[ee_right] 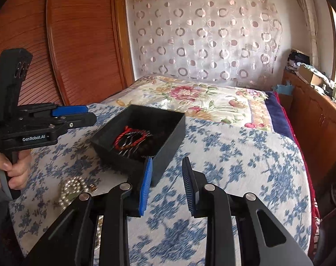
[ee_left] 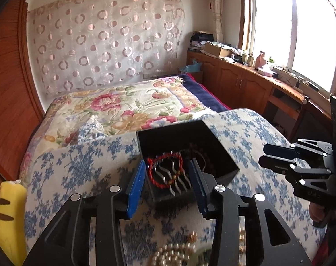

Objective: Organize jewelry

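Floral bedspread (ee_right: 234, 155), wooden cabinets (ee_left: 241, 82)

Open black box (ee_right: 168, 130) holds a red cord bracelet (ee_right: 129, 136); pearl necklace (ee_right: 73, 189) lies beside it

Your left gripper (ee_left: 168, 177) is pointing forward and slightly down, its blue-padded jaws standing apart with nothing between them. Your left hand (ee_right: 11, 168) is wrapping its handle from below, fingers curled around the grip. Your right gripper (ee_right: 166, 177) is levelling out beside it, jaws likewise parted and empty, its tips angling toward the left.
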Tool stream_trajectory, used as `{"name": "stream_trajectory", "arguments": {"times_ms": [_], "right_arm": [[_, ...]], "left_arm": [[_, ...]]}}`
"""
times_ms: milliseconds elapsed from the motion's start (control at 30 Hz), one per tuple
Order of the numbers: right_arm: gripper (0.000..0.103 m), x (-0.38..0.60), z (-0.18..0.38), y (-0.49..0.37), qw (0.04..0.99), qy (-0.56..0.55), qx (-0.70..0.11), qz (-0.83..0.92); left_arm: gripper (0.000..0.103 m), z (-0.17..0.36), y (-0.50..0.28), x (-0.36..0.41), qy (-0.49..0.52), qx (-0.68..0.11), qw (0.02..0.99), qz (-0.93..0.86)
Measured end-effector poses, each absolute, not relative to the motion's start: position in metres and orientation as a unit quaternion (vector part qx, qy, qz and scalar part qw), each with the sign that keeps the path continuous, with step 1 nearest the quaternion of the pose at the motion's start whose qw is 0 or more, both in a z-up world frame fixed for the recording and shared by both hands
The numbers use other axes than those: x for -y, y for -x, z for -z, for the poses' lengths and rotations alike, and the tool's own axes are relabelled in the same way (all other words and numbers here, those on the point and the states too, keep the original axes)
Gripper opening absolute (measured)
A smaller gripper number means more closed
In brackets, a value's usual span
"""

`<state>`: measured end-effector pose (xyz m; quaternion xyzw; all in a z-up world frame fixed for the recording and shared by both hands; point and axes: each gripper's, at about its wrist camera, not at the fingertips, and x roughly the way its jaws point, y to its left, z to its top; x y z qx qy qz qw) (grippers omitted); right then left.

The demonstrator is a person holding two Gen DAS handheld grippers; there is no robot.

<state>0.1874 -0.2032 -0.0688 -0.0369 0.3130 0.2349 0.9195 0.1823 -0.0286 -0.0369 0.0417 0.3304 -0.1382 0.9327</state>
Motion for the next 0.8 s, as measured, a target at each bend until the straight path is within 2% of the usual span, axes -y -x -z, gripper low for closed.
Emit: {"name": "stream_trajectory", "arguments": {"times_ms": [133, 400, 633, 700, 800], "right_arm": [[0.03, 0.195, 0.072, -0.174, 0.914, 0.036, -0.319, -0.247], [0.03, 0.175, 0.085, -0.146, 0.91, 0.062, -0.32, -0.257], [0.03, 0.178, 0.108, -0.141, 0.897, 0.073, -0.354, -0.255], [0.019, 0.181, 0.111, -0.139, 0.891, 0.074, -0.363, -0.261], [0.016, 0.184, 0.116, -0.135, 0.883, 0.086, -0.376, -0.267]], "left_arm": [[0.05, 0.043, -0.16, 0.016, -0.036, -0.332, 0.933, 0.136], [0.075, 0.055, -0.126, -0.014, -0.021, -0.345, 0.931, 0.121], [0.08, 0.068, -0.111, -0.036, -0.023, -0.364, 0.925, 0.101], [0.082, 0.072, -0.109, -0.041, -0.02, -0.37, 0.924, 0.098], [0.082, 0.081, -0.108, -0.044, -0.017, -0.381, 0.919, 0.099]]}}
